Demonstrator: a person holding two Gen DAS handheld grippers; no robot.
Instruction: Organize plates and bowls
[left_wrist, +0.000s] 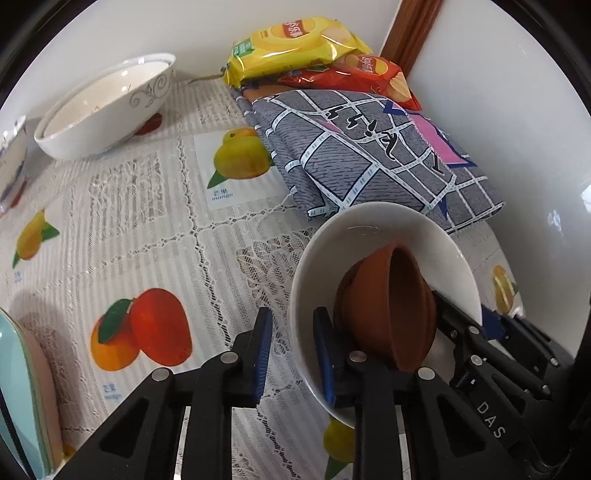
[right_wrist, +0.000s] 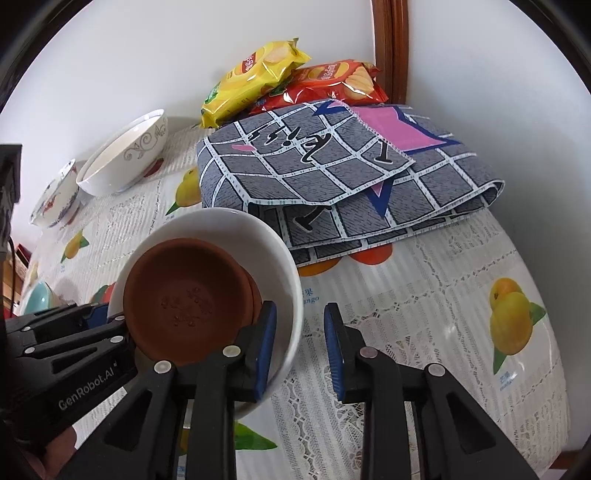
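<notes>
Bowls crowd a corner table spread with a lace, fruit-print cover. At centre, a white bowl sits on the cover with brown clay saucers stacked inside it, tilted up against its wall rather than lying flat.

Both tools meet at this bowl from opposite sides. The left gripper has its jaws apart and straddles the white bowl's rim: one blue-padded finger stands outside the wall, the other inside, next to the saucers. The pads do not look pressed on the rim. The right gripper does the same on the far side, jaws apart, one finger inside the bowl just beside the saucers, the other outside over the cover. In each wrist view the other tool shows at the frame edge, reaching in toward the saucers; whether it touches them cannot be told.

Behind the white bowl lies a folded grey cloth with a white grid, near but apart from the rim. Two chip bags, yellow bag on red bag, rest at the wall beyond the cloth.

Along the back wall, well apart, a large patterned bowl leans on its side, with a small painted bowl just beside it. A teal dish shows at the left wrist view's lower edge.
</notes>
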